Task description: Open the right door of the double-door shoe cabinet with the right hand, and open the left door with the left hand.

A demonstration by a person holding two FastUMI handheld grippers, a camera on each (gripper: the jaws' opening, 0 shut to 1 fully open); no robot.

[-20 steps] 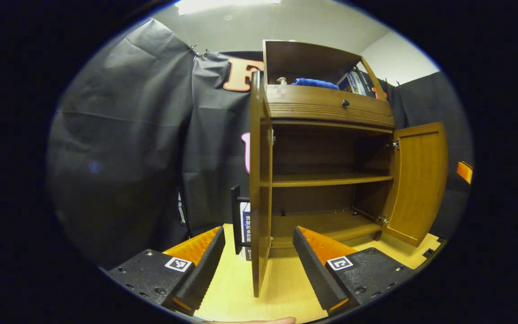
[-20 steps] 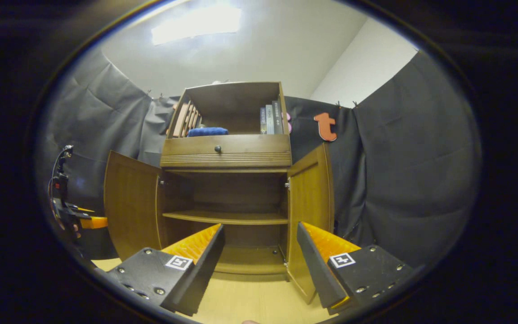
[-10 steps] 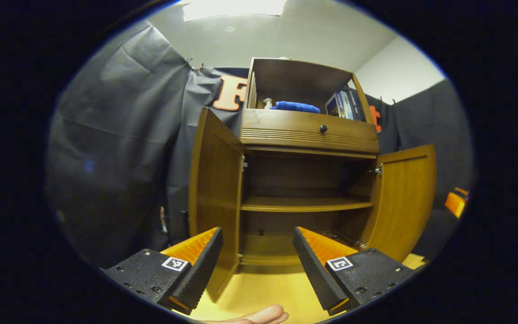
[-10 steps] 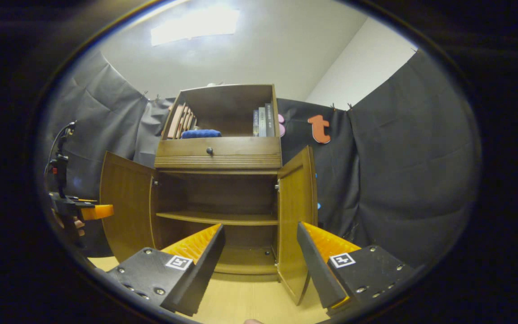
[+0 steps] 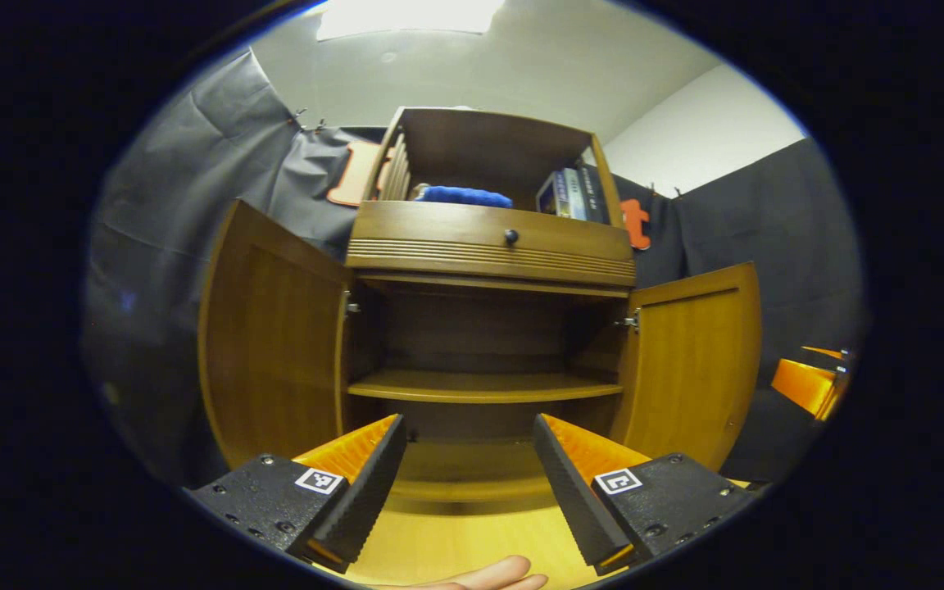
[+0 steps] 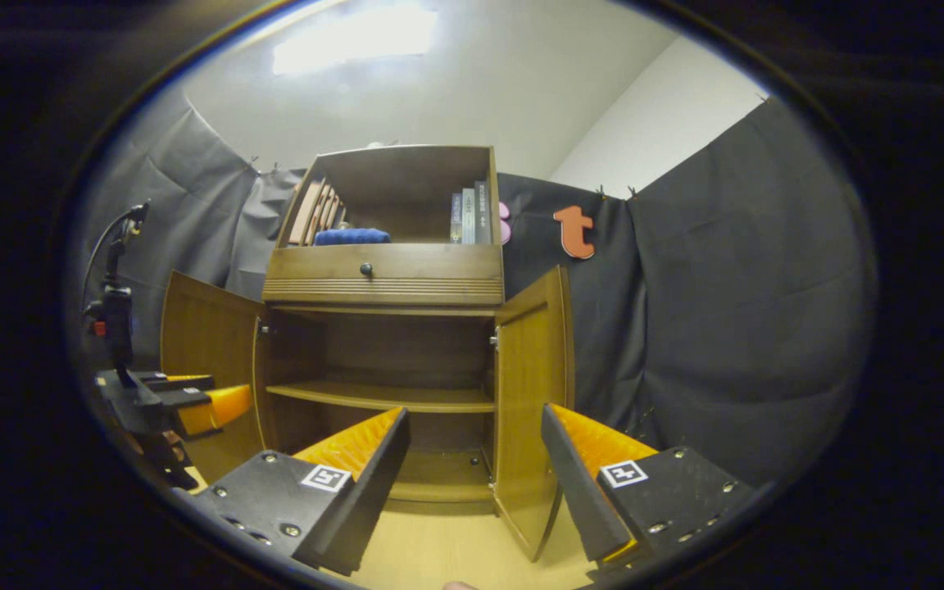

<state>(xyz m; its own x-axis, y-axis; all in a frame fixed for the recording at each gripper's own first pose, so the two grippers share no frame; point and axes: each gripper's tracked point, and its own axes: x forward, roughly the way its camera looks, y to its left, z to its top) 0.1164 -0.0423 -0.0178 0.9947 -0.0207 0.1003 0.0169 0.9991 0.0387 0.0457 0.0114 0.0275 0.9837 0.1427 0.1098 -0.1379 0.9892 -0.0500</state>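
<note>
A brown wooden double-door shoe cabinet [image 5: 488, 246] stands toward the back edge of a pale wooden bench [image 5: 472, 545], straight ahead of both grippers. Both doors already stand open, so the task looks all but finished.

In the left gripper view, the left gripper [image 5: 469, 467], black with orange ribbed fingers, is spread wide and holds nothing. The cabinet's left door [image 5: 271, 344] swings out toward the left edge of the bench, its tall axis upright, and lies ahead and to the left of this gripper, apart from it. The right door [image 5: 697, 360] angles outward on the far side.

In the right gripper view, the right gripper [image 6: 474, 459] is likewise spread and empty. The right door [image 6: 531, 401] stands nearly edge-on just ahead of it, between its fingers and a little right; contact is unlikely, though the fisheye makes the gap hard to judge. Each gripper is nearer its own door. The left gripper [image 6: 193, 401] shows farther off beside the left door [image 6: 206, 352].

A bare shelf [image 5: 484, 385] crosses the open interior.
</note>
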